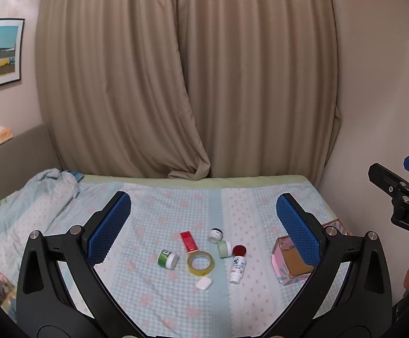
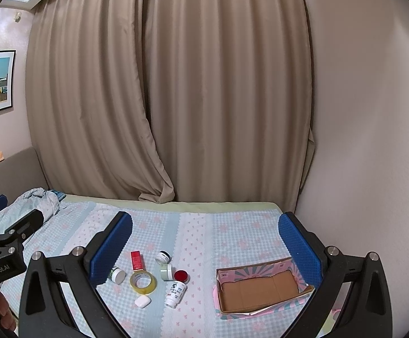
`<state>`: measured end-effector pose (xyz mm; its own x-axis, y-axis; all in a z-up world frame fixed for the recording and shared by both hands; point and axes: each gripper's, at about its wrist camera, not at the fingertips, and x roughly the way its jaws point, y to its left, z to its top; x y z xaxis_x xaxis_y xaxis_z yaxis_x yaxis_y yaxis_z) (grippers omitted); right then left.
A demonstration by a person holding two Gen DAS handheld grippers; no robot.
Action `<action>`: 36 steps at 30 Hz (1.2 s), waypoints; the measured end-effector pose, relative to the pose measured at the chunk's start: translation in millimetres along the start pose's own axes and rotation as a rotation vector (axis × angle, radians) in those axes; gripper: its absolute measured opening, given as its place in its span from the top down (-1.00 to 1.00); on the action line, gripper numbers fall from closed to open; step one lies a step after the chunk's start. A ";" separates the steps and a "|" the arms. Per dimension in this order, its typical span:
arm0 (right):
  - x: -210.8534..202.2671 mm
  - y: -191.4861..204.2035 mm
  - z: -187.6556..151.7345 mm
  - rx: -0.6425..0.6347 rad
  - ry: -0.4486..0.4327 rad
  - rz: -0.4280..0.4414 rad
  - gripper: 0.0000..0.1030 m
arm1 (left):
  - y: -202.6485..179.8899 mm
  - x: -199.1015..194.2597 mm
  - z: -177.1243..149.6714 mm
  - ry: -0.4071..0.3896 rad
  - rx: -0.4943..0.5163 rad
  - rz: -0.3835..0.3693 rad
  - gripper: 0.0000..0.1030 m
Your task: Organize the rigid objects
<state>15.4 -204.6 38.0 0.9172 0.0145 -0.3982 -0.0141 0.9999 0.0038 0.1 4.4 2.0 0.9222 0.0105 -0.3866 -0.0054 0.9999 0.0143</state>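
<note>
Above the bed (image 2: 232,225), left tongs (image 1: 204,222) and right tongs (image 2: 205,242) hover level, released; nothing grasped.

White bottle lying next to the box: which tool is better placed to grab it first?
Probably right. The white bottle lies between the right tool's open fingers, beside the cardboard box. The left tool, also open, centres nearer the tape roll.
</note>
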 end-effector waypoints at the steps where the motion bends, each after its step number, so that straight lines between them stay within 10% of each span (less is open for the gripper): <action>1: 1.0 -0.3 0.7 0.000 0.000 0.001 -1.00 | 0.0 -0.7 0.2 -0.001 0.000 -0.001 -0.99; 36: 12.0 0.5 -7.6 -0.005 -0.020 0.015 -1.00 | -5.5 -7.5 -5.0 -0.018 -0.009 0.010 -0.99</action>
<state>23.4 -203.9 26.2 0.9245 0.0301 -0.3800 -0.0305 0.9995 0.0049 -8.7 -1.1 0.2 0.9287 0.0204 -0.3703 -0.0182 0.9998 0.0095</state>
